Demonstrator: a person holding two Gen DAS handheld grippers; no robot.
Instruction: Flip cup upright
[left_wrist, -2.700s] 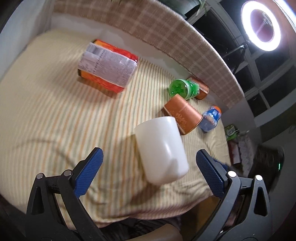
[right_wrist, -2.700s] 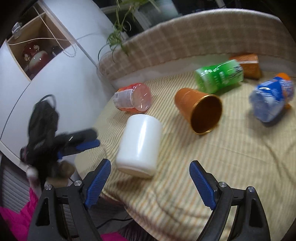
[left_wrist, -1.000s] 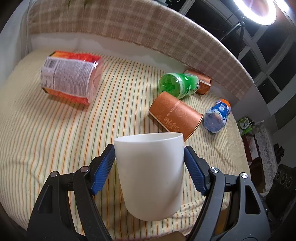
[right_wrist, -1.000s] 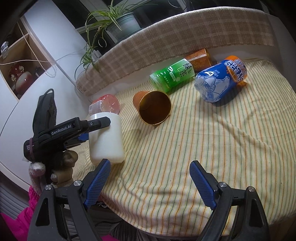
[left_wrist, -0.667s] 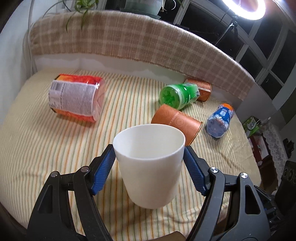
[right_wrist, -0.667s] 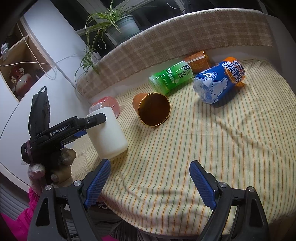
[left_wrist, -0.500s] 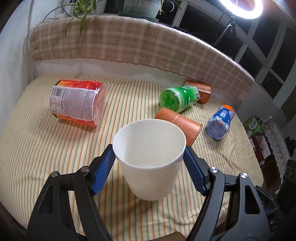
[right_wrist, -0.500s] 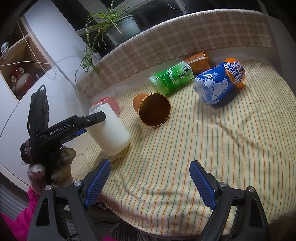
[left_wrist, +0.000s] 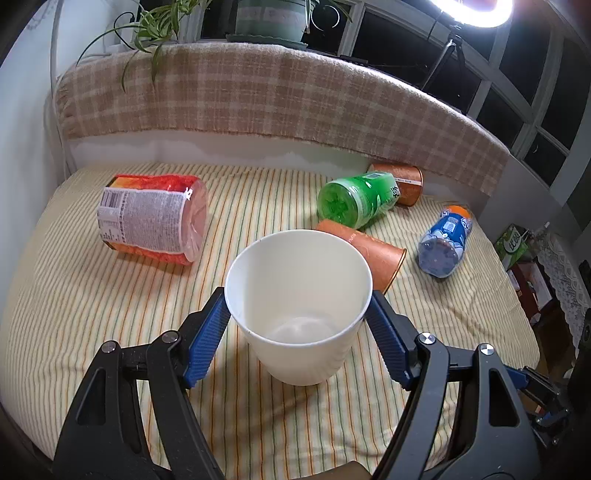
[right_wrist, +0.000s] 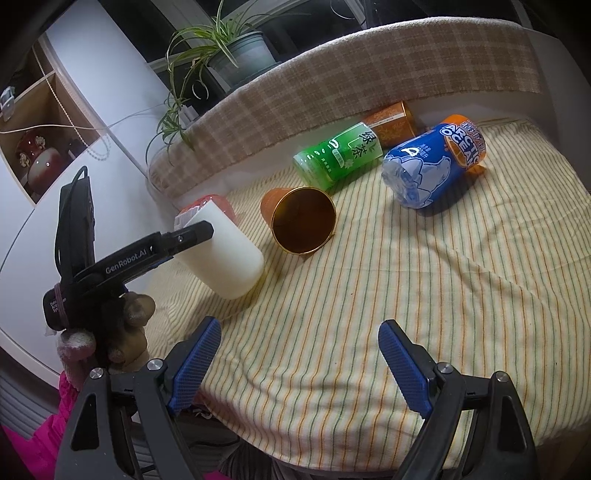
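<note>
My left gripper (left_wrist: 297, 326) is shut on the white cup (left_wrist: 299, 347), its blue pads pressing both sides just under the rim. The cup's mouth faces up and toward the camera, and its empty inside shows. In the right wrist view the white cup (right_wrist: 225, 254) is tilted, its base low over the striped cloth near the front left edge, held by the left gripper (right_wrist: 192, 230). My right gripper (right_wrist: 297, 363) is open and empty, above the cloth's front edge, well right of the cup.
On the striped cloth (left_wrist: 74, 302) lie an orange cup on its side (right_wrist: 299, 218), a green tea bottle (right_wrist: 338, 157), a blue bottle (right_wrist: 432, 162), a brown can (right_wrist: 391, 123) and a red-orange packet (left_wrist: 151, 218). A plaid-covered ledge (left_wrist: 258, 99) rises behind.
The left gripper closed on the white cup, lifted it and turned it from mouth-down to mouth-up, tilting further in the last half second. The right gripper has held still.
</note>
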